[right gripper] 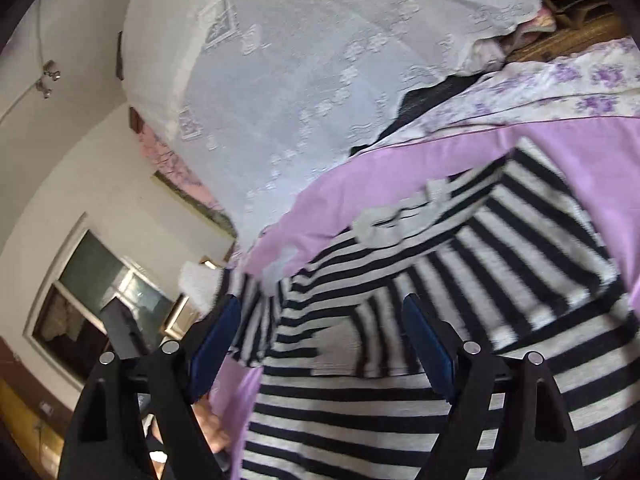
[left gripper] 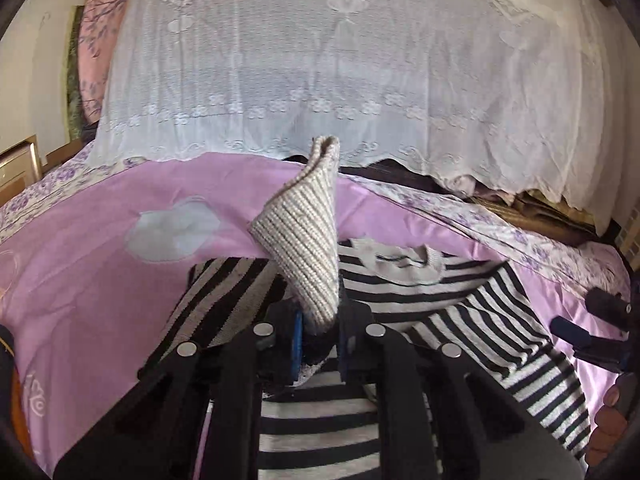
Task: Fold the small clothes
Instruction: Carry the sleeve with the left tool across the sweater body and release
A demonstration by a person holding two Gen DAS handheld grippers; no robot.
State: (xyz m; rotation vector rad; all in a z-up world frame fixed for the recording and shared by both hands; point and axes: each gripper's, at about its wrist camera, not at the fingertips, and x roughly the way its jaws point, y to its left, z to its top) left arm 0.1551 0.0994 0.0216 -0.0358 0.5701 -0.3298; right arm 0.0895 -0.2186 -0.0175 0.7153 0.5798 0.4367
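A black-and-white striped knit top [left gripper: 424, 292] lies on a pink bed sheet [left gripper: 92, 284]. Its grey collar [left gripper: 400, 262] faces the far side. My left gripper [left gripper: 320, 328] is shut on the ribbed grey cuff [left gripper: 308, 240] of the left sleeve and holds it lifted, the cuff standing up between the blue pads. The right sleeve lies folded across the body. In the right wrist view the striped top [right gripper: 400, 412] fills the lower right, with its collar [right gripper: 400, 220] beyond. My right gripper [right gripper: 320, 344] is open and empty, hovering over the top's body.
A white lace cover [left gripper: 320, 68] drapes over a pile at the back of the bed. Floral bedding [left gripper: 520, 228] lies at the far right. The right gripper's tool [left gripper: 600, 320] sits at the right edge. A window [right gripper: 100, 300] and a wall are at left.
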